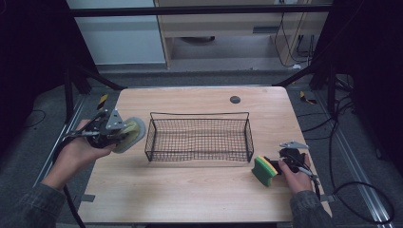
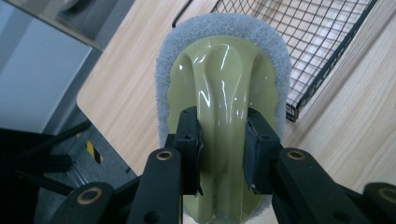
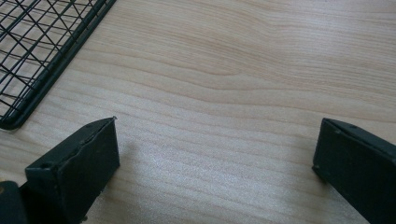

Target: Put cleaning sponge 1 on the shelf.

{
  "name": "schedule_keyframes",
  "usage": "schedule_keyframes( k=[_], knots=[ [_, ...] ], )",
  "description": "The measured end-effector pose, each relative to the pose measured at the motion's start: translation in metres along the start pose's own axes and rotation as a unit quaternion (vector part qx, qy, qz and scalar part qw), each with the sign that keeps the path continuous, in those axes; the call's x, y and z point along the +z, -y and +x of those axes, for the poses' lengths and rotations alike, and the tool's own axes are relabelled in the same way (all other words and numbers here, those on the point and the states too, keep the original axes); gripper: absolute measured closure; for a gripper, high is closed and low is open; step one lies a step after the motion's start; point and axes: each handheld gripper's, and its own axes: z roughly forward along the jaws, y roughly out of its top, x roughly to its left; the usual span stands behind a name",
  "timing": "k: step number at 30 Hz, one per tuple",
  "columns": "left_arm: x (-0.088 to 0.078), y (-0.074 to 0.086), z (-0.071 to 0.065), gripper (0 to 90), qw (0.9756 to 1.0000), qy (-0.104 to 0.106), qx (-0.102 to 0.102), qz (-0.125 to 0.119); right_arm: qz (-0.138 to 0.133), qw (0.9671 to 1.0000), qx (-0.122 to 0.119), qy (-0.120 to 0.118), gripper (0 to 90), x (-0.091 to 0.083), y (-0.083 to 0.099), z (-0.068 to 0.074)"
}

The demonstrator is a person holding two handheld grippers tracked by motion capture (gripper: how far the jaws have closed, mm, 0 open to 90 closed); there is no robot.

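2 risks: left gripper (image 2: 222, 140) clenches scrubber (image 2: 222, 79) by its slick handle; it could slip short of basket (image 1: 199, 136). Right gripper (image 3: 217, 154) gapes empty beside sponge (image 1: 264, 170).

High view overlooks table (image 1: 199, 190); both claw views closely share basket (image 1: 199, 135).

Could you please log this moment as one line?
left tongs: shut on scrub pad, lifted | right tongs: open, beside sponge | wire basket: empty
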Motion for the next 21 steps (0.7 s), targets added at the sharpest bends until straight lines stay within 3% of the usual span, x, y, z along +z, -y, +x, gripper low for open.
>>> schedule_keyframes(
  k=[5,9,14,15,21],
  knots=[
    [0.004,-0.018,0.005,70.3,0.9997,-0.004,0.02,-0.01,0.0,1.0,0.0,0.0,0.5,0.0,0.0,0.0],
    [0.008,-0.035,0.004,70.3,0.9985,-0.006,0.053,-0.01,0.0,1.0,0.0,0.0,0.5,0.0,0.0,0.0],
    [0.011,-0.043,0.003,70.3,0.9973,-0.008,0.072,-0.014,0.0,1.0,0.001,0.0,0.5,0.0,0.0,0.0],
    [0.012,-0.048,0.002,70.4,0.9963,-0.011,0.083,-0.016,0.0,1.0,0.001,0.0,0.5,0.0,0.0,0.0],
    [0.016,-0.057,0.0,70.3,0.9946,-0.01,0.101,-0.022,0.0,1.0,0.0,0.0,0.5,0.0,0.0,0.0]
  ],
)
